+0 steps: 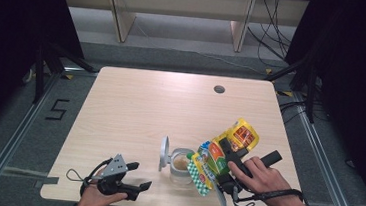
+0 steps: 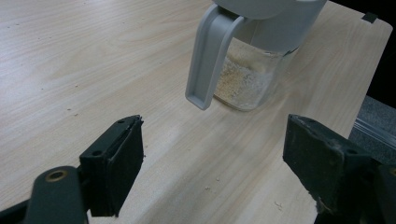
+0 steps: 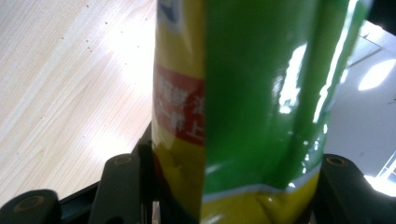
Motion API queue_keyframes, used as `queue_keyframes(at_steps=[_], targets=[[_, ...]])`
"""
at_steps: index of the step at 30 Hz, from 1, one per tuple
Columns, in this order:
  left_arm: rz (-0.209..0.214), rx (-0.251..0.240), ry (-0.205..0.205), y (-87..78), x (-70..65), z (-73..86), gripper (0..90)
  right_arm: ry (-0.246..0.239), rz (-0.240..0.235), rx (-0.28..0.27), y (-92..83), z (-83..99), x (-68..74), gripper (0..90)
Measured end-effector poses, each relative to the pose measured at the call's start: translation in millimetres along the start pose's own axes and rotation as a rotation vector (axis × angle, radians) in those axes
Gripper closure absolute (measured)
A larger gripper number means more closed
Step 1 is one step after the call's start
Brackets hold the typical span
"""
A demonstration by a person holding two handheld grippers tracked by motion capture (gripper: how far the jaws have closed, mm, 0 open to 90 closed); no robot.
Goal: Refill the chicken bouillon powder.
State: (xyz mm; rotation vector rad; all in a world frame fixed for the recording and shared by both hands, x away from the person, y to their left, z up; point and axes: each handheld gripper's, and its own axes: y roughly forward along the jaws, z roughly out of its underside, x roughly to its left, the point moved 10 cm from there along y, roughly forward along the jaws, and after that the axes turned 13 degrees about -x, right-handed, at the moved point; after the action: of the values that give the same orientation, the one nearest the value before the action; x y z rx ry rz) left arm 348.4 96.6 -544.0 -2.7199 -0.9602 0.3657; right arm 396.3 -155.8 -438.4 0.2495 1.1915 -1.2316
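Lab: black curtains [image 1: 7, 27], floor cables [image 1: 272, 40]

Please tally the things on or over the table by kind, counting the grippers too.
Grippers: 2 (left gripper, right gripper)
Snack bags: 1 (green and yellow bag)
Clear jars with grey flip lid: 1 (jar)
Total: 4

Light wooden table [image 1: 135, 109] carries a lidded glass jar [image 1: 181, 169].
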Motion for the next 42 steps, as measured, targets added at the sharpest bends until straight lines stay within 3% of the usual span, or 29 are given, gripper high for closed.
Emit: queue_keyframes(at_steps=[42], targets=[[-0.002, -0.001, -0.003, -0.4, 0.1, -0.2, 19.8, 0.003, 0.008, 0.0, -0.9, 1.1, 0.1, 49.4]])
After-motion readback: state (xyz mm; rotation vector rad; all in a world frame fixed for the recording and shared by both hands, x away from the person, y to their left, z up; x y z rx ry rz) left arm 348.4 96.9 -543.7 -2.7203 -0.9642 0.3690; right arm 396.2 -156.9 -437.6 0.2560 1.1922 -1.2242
